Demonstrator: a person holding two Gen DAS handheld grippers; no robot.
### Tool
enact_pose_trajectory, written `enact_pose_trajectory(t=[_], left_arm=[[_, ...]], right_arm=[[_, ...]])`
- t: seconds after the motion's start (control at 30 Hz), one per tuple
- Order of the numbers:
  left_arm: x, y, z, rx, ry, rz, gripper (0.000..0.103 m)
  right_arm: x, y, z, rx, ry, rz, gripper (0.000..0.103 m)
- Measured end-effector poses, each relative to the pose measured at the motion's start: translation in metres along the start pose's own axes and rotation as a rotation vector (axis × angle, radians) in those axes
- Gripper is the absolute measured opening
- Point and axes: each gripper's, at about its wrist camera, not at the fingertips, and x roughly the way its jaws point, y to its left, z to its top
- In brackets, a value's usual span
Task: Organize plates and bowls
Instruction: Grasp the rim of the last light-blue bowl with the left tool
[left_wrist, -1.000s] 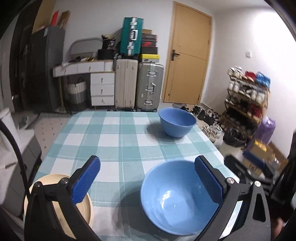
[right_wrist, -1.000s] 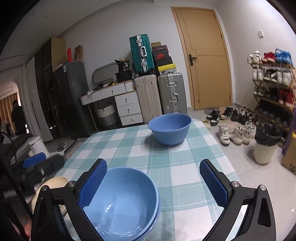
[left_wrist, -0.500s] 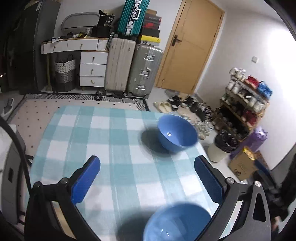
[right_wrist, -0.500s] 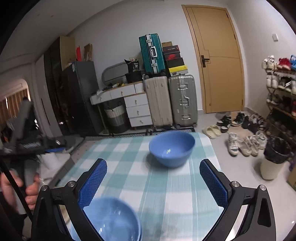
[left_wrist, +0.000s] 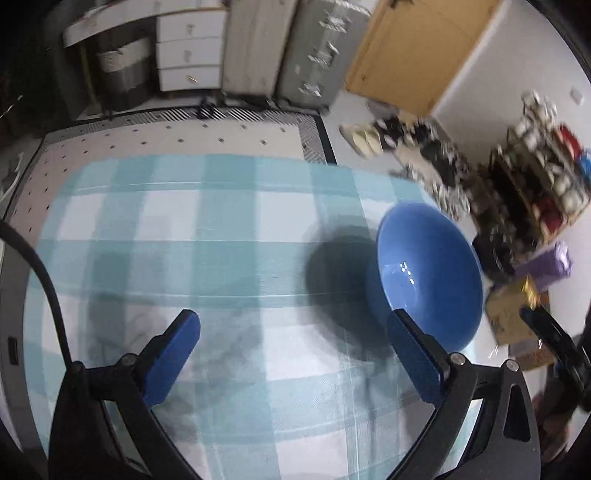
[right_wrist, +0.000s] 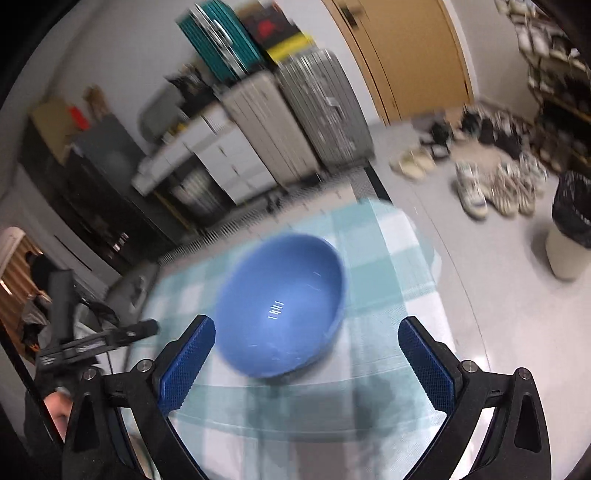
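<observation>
Left wrist view: left claw (left_wrist: 291, 354) wide, holding nothing, above the checked counter (left_wrist: 184, 229). Blue bowl (left_wrist: 430, 273) sits upright at 2 o'clock, near the counter's right edge, mouth up; round, so no long axis.

Right wrist view: right claw (right_wrist: 306, 354) wide, empty, bowl (right_wrist: 282, 306) at 12 o'clock just ahead of the blue fingertips (right_wrist: 188, 354). Frame is blurred. Best bet: slow down, straddle the near rim with one finger inside and one outside, close gently, then lift straight up.
</observation>
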Motion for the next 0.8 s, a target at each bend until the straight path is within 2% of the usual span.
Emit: enact_pose_trajectory(t=[0.13, 0.2, 0.3, 0.43, 0.5, 0.53, 0.57, 0.63, 0.7, 0.73, 0.77, 0.8], left_arm=[[0.035, -0.021, 0.012, 0.043, 0.076, 0.033, 0.101], [0.047, -0.026, 0.017, 0.029, 0.100, 0.010, 0.101], [0.064, -0.032, 0.022, 0.012, 0.128, -0.017, 0.101], [0.079, -0.043, 0.025, 0.041, 0.135, 0.003, 0.101], [0.082, -0.045, 0.025, 0.043, 0.136, 0.000, 0.099], [0.082, -0.046, 0.025, 0.043, 0.131, -0.009, 0.087], [0.083, -0.046, 0.026, 0.043, 0.133, -0.021, 0.068], [0.086, -0.049, 0.028, 0.041, 0.159, -0.051, 0.044], [0.086, -0.051, 0.029, 0.040, 0.169, -0.058, 0.041], [0.084, -0.053, 0.028, 0.044, 0.159, -0.069, 0.033], [0.083, -0.054, 0.028, 0.050, 0.154, -0.067, 0.027], [0.082, -0.056, 0.028, 0.058, 0.148, -0.073, 0.025]], right_arm=[[0.044, -0.007, 0.013, 0.001, 0.072, -0.036, 0.097], [0.062, -0.010, 0.017, 0.014, 0.110, -0.027, 0.096], [0.084, -0.012, 0.022, -0.004, 0.146, -0.022, 0.087], [0.104, -0.016, 0.023, -0.007, 0.184, -0.031, 0.072], [0.107, -0.020, 0.023, 0.001, 0.174, -0.019, 0.052], [0.109, -0.019, 0.024, -0.017, 0.170, -0.021, 0.036], [0.109, -0.020, 0.023, -0.022, 0.169, -0.032, 0.036], [0.113, -0.023, 0.023, -0.009, 0.184, -0.031, 0.035], [0.113, -0.025, 0.022, 0.007, 0.190, -0.037, 0.028], [0.113, -0.026, 0.022, 0.015, 0.189, -0.033, 0.022], [0.114, -0.027, 0.023, 0.020, 0.188, -0.031, 0.020], [0.114, -0.026, 0.023, 0.016, 0.189, -0.030, 0.018]])
